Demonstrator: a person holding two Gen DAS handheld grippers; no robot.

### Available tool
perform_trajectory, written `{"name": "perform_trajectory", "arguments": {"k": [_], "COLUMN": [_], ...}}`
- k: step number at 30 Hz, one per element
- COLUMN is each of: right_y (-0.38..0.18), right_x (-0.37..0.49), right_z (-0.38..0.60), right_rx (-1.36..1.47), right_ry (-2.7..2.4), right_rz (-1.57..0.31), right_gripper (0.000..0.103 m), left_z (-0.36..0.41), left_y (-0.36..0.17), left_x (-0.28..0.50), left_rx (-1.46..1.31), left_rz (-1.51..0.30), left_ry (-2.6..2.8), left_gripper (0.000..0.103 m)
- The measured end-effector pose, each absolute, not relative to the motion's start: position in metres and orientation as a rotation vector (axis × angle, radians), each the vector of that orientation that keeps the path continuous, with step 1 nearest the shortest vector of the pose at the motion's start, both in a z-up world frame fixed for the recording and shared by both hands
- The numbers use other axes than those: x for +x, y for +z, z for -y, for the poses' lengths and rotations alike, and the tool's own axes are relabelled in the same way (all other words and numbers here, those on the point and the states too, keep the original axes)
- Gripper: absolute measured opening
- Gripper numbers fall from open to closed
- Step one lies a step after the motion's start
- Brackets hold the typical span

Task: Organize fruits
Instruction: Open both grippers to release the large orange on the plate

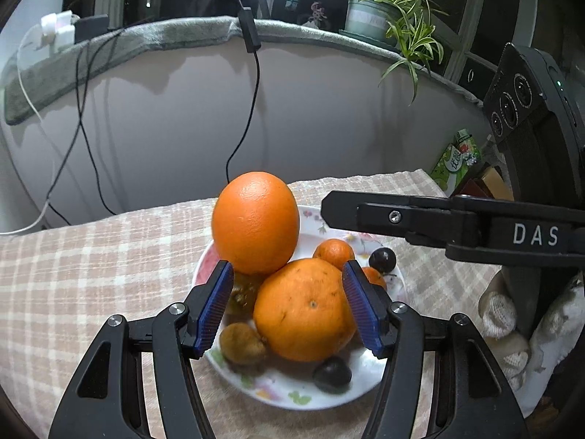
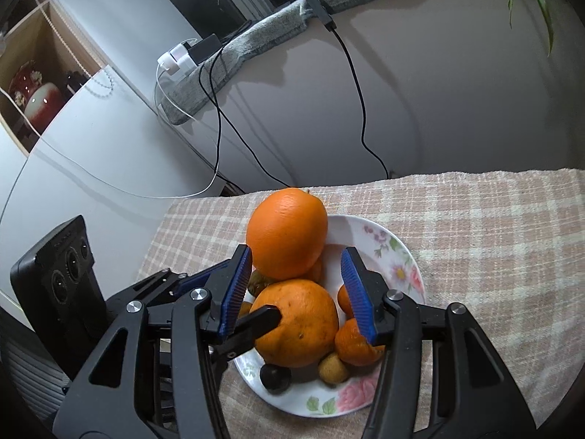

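A floral white plate (image 1: 396, 285) on the checked cloth holds a pile of fruit. One large orange (image 1: 256, 223) sits on top of another large orange (image 1: 303, 311). Around them lie small tangerines (image 1: 334, 252), dark plums (image 1: 332, 375) and brown kiwis (image 1: 243, 344). My left gripper (image 1: 289, 270) is open and straddles the lower orange, with a gap at its left pad. In the right wrist view my right gripper (image 2: 296, 256) is open above the same pile (image 2: 296, 322), pressing on nothing. One left finger (image 2: 256, 325) reaches in beside the lower orange.
The table's checked cloth (image 1: 91, 274) extends left and right of the plate. My right gripper's finger (image 1: 365, 214) crosses above the plate's far right, held by a gloved hand (image 1: 504, 322). Cables hang down the wall behind. A potted plant (image 1: 369, 18) stands on the ledge.
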State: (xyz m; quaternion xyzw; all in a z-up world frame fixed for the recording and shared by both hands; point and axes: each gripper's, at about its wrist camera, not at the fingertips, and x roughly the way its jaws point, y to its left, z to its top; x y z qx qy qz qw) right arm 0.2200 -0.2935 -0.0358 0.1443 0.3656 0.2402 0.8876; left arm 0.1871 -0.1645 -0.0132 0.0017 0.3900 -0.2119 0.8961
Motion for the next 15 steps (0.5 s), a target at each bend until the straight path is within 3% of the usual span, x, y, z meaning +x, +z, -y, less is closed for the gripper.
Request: {"name": "perform_trajectory", "arguments": {"k": [2, 4, 7, 11, 15], "right_y": [-0.033, -0.030, -0.026, -0.023, -0.020], "right_x": [0.214, 0.207, 0.196, 0.177, 0.159], "right_z": [0.291, 0.288, 0.283, 0.282, 0.282], "right_rx": [0.269, 0.227, 0.159, 0.094, 0.060], "right_ry": [0.486, 0.478, 0.460, 0.434, 0.411], "right_rz": [-0.745, -0.723, -0.704, -0.665, -0.632], "right_gripper": [0.066, 0.072, 0.072, 0.085, 0.086], "left_z": [0.162, 0.159, 0.152, 0.146, 0.139], "left_y": [-0.011, -0.010, -0.008, -0.003, 0.003], "left_x": [0.180, 0.173, 0.163, 0.149, 0.132], "left_rx": [0.014, 0.012, -0.002, -0.015, -0.012], "left_rz": [-0.795, -0.787, -0.779, -0.760, -0.740], "left_ry": [-0.426, -0.416, -0.406, -0.395, -0.375], "left_gripper": [0.066, 0.071, 0.072, 0.078, 0.078]}}
